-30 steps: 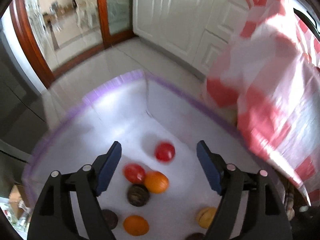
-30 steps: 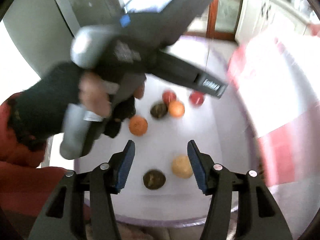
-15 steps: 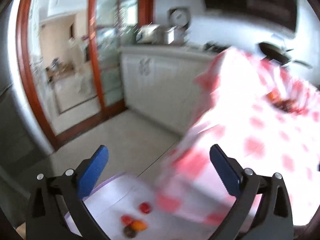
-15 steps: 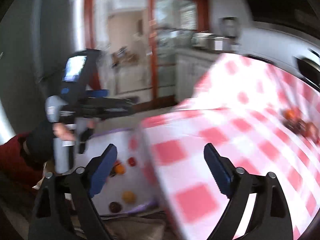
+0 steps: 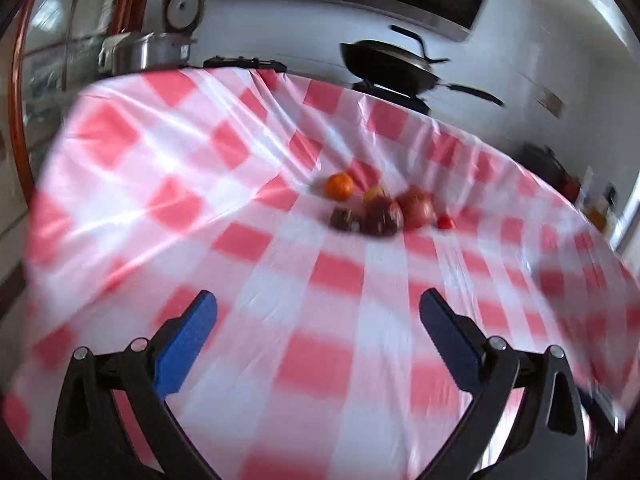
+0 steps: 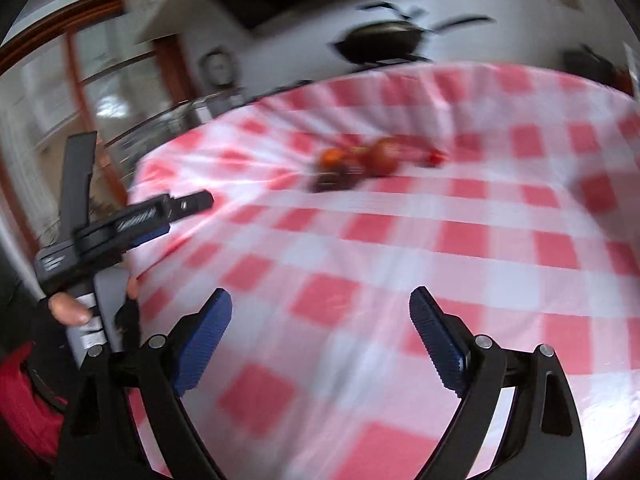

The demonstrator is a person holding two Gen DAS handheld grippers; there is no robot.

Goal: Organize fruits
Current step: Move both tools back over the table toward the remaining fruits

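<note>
Fruits (image 5: 372, 210) far ahead, fingers (image 5: 188, 336) empty

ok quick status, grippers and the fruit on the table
Left gripper open, empty; right gripper open, empty, jaws just opened. Fruit pile clustered mid checked tablecloth, untouched. Path clear.

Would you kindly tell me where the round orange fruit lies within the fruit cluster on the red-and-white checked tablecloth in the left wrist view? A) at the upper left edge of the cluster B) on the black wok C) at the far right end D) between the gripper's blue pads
A: the round orange fruit lies at the upper left edge of the fruit cluster on the red-and-white checked tablecloth, far beyond the open left gripper.
</note>
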